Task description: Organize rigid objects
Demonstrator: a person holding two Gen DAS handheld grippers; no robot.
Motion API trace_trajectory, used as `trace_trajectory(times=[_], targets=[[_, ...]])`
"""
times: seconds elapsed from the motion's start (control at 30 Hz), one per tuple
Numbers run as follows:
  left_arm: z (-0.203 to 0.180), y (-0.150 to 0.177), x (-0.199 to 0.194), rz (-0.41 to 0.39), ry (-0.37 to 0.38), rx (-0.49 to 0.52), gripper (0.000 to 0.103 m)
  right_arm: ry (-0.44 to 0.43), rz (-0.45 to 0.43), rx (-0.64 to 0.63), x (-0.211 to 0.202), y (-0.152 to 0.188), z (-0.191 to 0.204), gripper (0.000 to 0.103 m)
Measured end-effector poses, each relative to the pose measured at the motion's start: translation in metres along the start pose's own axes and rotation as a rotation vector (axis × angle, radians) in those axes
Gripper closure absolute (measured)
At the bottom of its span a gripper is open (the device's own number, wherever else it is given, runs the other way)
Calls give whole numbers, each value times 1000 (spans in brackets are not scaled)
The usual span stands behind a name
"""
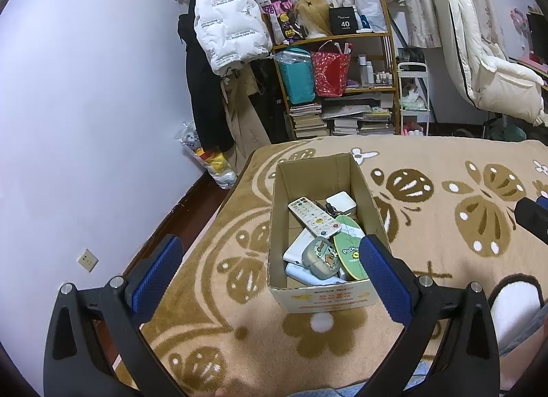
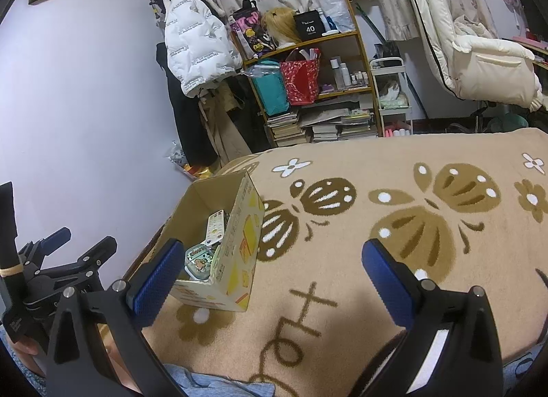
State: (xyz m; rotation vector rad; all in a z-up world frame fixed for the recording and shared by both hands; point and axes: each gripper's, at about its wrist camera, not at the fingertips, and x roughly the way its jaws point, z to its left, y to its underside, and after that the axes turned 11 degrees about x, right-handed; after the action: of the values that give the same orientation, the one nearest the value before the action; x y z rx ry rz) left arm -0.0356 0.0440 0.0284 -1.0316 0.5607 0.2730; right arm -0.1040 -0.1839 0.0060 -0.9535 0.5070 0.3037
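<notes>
Both tools released, nothing between the fingers. Left tool (image 1: 270, 270) hovers over the near end of the cardboard box (image 1: 371, 198), pads spread wide either side of it, not touching. Right tool (image 2: 274, 282) hangs over bare blanket (image 2: 394, 294) to the right of the box, also empty.

Box sits on the butterfly-pattern blanket, near its left edge, open top, long axis running near-to-far.

Contents, all inside the box:
- white remote (image 1: 314, 217) with coloured buttons, lying diagonally on top of the pile
- white square adapter (image 1: 340, 202) at the far end, touching the remote's far side
- green oval tin (image 1: 350, 247) tilted against the right wall
- grey cartoon-print case (image 1: 320, 256) at the near end, just left of the tin
- white flat pieces under the case, can't tell what they are

Bookshelf (image 1: 390, 36) and hanging white jacket (image 1: 226, 17) stand against the far wall, well apart from the box.
</notes>
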Motion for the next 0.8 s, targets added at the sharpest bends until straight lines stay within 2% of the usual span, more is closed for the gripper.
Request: trace_trajectory(times=[0.8], targets=[[4,-2,-1,-1,-2,-4,1,-2,0,-1,0,0,-2,0]])
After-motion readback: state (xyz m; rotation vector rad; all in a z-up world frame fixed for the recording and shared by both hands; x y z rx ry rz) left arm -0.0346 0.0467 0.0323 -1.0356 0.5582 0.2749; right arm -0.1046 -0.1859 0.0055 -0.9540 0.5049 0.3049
